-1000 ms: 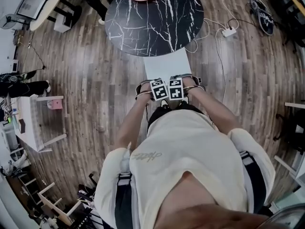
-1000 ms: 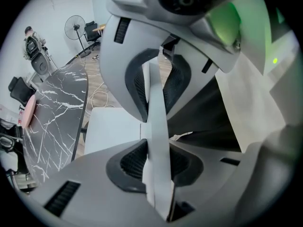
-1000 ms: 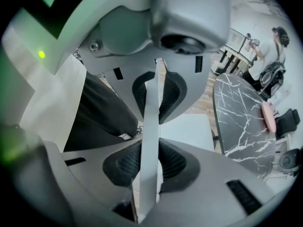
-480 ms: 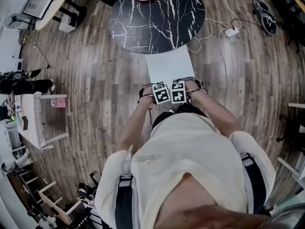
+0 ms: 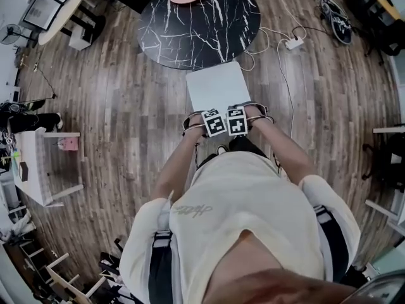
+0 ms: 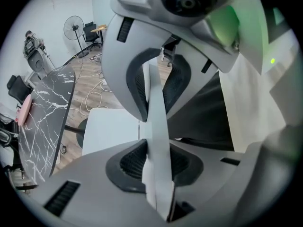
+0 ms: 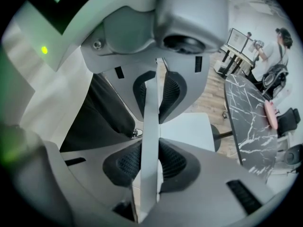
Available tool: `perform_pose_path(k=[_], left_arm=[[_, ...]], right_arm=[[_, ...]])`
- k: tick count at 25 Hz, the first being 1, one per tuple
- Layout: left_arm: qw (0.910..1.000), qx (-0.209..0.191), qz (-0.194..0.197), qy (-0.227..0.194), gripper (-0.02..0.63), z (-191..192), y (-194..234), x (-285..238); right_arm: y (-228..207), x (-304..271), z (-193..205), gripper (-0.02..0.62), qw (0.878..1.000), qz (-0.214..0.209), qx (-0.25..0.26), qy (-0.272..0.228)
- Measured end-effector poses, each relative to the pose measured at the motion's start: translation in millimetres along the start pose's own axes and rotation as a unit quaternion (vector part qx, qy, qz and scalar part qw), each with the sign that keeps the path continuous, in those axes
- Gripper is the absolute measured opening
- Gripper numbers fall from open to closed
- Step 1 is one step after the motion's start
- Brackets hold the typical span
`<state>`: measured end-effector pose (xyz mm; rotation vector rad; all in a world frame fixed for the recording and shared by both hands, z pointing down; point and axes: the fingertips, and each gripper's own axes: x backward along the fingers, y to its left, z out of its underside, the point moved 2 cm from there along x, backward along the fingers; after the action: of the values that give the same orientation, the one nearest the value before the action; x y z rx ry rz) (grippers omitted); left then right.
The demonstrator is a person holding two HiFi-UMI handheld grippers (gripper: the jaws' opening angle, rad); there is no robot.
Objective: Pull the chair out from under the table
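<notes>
Left tongs (image 5: 214, 123) are clenched on the top edge of the white chair back (image 6: 160, 176). Right tongs (image 5: 237, 120) sit just beside them, clamped on the same edge. The chair seat (image 5: 218, 87) is at 12 o'clock from my tongs, nearly clear of the round black marble worktop (image 5: 199, 24). Only its far edge looks tucked at the rim, so I reckon there's a little pulling left.

floor: wood planks (image 5: 120, 100) | left: white side table (image 5: 35, 176) | beyond: white power strip (image 5: 294, 42)

chair (image 5: 214, 87) legs hidden under seat; table (image 5: 209, 33) far edge cropped
</notes>
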<state>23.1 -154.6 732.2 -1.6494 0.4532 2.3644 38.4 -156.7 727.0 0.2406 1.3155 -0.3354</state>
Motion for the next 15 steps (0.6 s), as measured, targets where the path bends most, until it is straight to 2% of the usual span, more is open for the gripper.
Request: perform_pose_path(k=[7, 11, 15], left_arm=[[0.9998, -0.019, 0.008, -0.002, 0.095, 0.6, -32.1, -1.0], [0.9998, -0.019, 0.006, 0.000, 0.097, 0.0, -45.1, -4.8], [0.9997, -0.019, 0.017, 0.003, 0.100, 0.3, -60.0, -5.1]], right_arm=[[33.4, 1.9, -0.9, 0.084, 1.000, 0.000, -0.018, 0.000], [46.0, 0.8, 1.4, 0.083, 1.000, 0.014, -0.022, 0.000], [60.8, 2.1, 0.9, 0.084, 1.000, -0.001, -0.019, 0.010]])
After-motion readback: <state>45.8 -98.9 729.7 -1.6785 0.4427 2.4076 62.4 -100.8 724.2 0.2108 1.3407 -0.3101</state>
